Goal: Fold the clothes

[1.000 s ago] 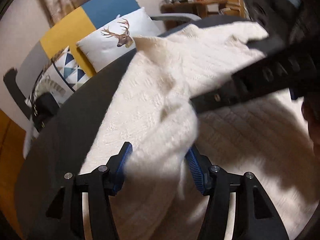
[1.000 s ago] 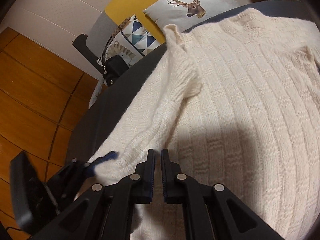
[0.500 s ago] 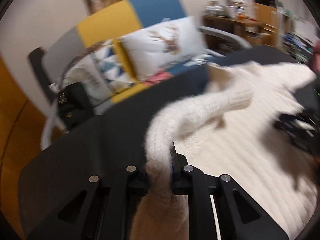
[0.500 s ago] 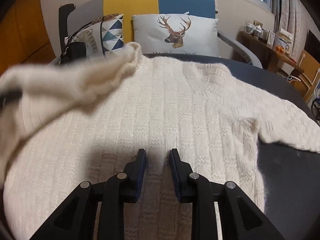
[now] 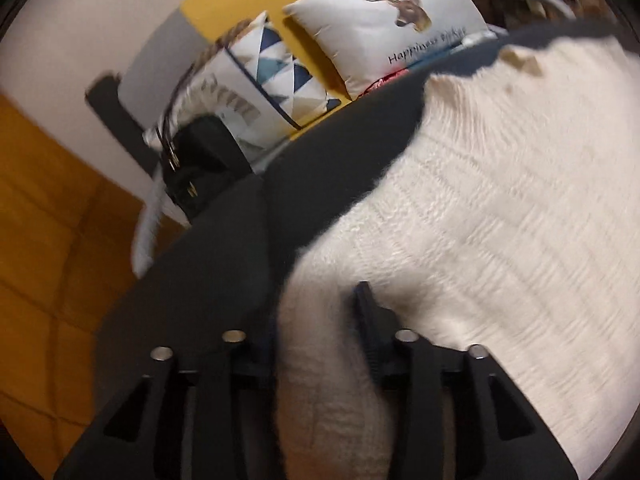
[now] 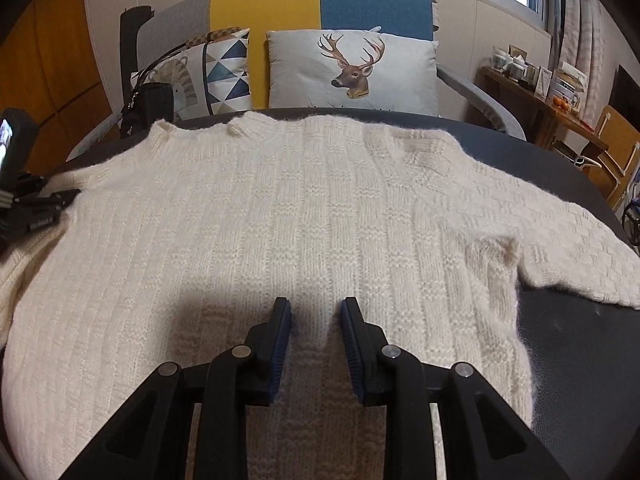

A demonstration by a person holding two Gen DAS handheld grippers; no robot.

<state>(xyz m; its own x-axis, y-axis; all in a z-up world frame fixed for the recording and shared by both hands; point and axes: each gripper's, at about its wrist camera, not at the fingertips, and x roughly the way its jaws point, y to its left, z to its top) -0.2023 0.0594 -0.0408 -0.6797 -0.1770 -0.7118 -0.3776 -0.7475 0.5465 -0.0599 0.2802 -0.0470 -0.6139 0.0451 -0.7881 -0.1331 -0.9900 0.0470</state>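
Observation:
A cream knitted sweater [image 6: 320, 208] lies flat on the dark round table [image 6: 580, 360], its neckline toward the sofa. Its right sleeve [image 6: 580, 248] stretches out to the right. My right gripper [image 6: 316, 312] hovers over the lower middle of the sweater's body, jaws apart and empty. The left sleeve [image 5: 320, 380] runs between the fingers of my left gripper [image 5: 320, 312] at the sweater's [image 5: 500, 200] left edge. Those jaws are opening, and a shadowed gap shows beside the right finger. In the right wrist view the left gripper [image 6: 60, 200] sits at the far left.
Behind the table stands a sofa with a yellow and blue back [image 6: 320, 0], a deer cushion [image 6: 352, 72], a triangle-patterned cushion [image 6: 224, 76] and a black bag [image 6: 148, 108]. A cluttered wooden side table [image 6: 532, 92] is at the right. Wooden floor [image 5: 48, 240] lies left of the table.
The left gripper pulled the sleeve off the sweater's body out to the left, clamped it, then spread its jaws. The right gripper swung to face the sofa and opened.

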